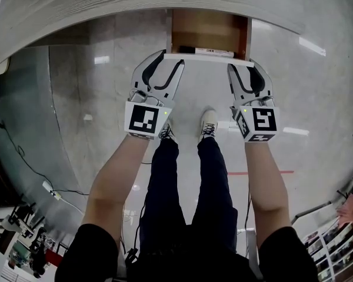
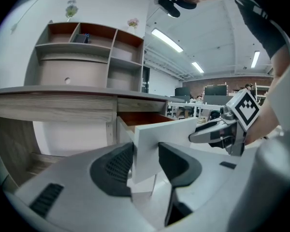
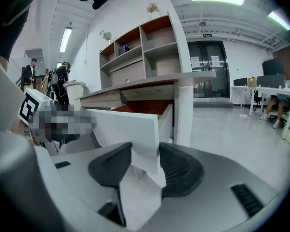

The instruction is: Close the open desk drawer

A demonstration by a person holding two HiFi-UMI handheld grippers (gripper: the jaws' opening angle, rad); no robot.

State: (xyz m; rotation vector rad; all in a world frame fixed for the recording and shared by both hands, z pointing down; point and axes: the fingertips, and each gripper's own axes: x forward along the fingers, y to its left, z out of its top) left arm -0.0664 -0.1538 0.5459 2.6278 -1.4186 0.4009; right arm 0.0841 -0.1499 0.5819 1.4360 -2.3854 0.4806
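The desk drawer stands pulled out under the grey wood desk top, brown inside, with a white front panel. My left gripper is at the panel's left end and my right gripper at its right end. In the left gripper view the jaws hold the panel's corner between their ribbed pads. The right gripper view shows the same at the other corner, with the jaws pressed on it. The panel's handle side is hidden.
A dark item and a white labelled strip lie at the drawer's front. An open shelf unit stands on the desk. A white desk leg stands right of the drawer. My feet are below it; cables trail left.
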